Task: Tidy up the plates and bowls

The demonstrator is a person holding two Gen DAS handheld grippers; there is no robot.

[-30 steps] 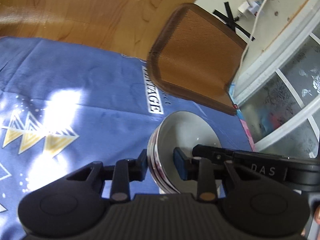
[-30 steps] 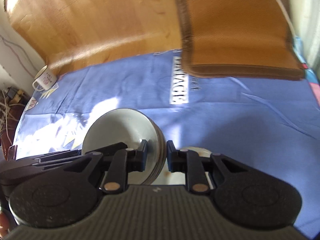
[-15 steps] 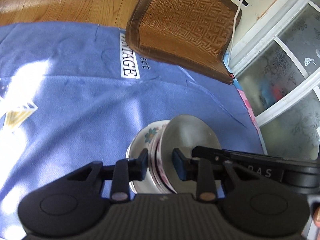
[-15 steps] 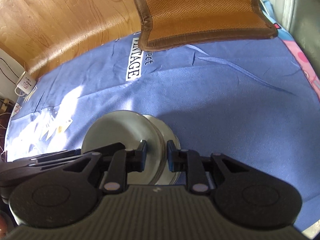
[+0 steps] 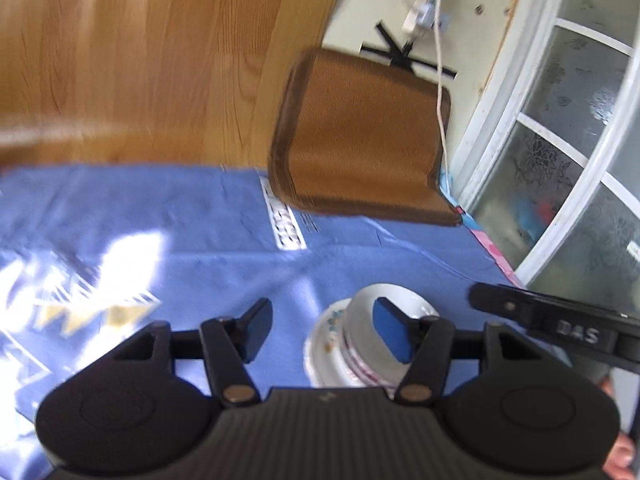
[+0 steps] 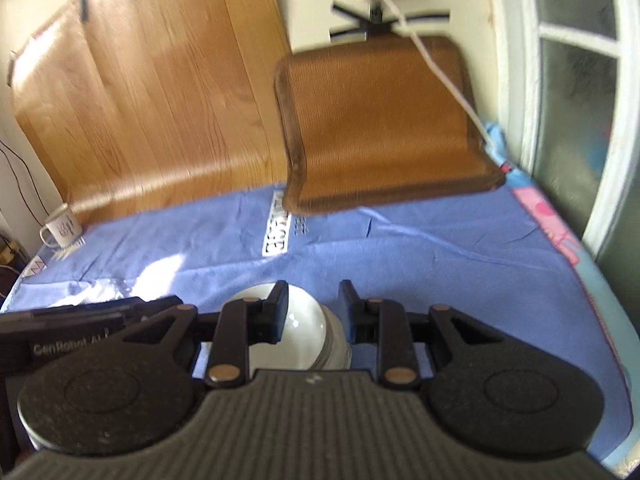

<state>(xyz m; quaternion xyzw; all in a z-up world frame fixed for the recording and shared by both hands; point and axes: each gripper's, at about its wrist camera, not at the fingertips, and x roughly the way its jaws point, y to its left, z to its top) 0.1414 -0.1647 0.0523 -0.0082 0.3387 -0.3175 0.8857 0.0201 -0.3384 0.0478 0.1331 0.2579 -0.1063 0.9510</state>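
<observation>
A stack of white bowls (image 5: pixel 360 340) with a pink band sits on a floral plate (image 5: pixel 320 344) on the blue cloth (image 5: pixel 200 240). My left gripper (image 5: pixel 322 314) is open and its jaws are still opening: the blue right pad (image 5: pixel 390 330) is inside the top bowl, and the left finger stands well off the stack. In the right wrist view the bowls (image 6: pixel 304 332) have their rim between the fingers of my right gripper (image 6: pixel 313 300). Its jaws are opening too, with the pads slightly off the rim. Each gripper's body shows at the edge of the other's view.
A brown woven mat (image 5: pixel 360 140) lies at the far edge of the cloth, a white cable (image 6: pixel 440 72) trailing over it. A white mug (image 6: pixel 60 228) stands at the far left corner. A glazed white frame (image 5: pixel 560 140) closes the right side, and wood panelling (image 6: pixel 160 100) rises behind.
The bowl stack, gripped by both grippers earlier, now rests on the floral plate. The left jaws have sprung wide, the right jaws have widened, and both views have swung up and back.
</observation>
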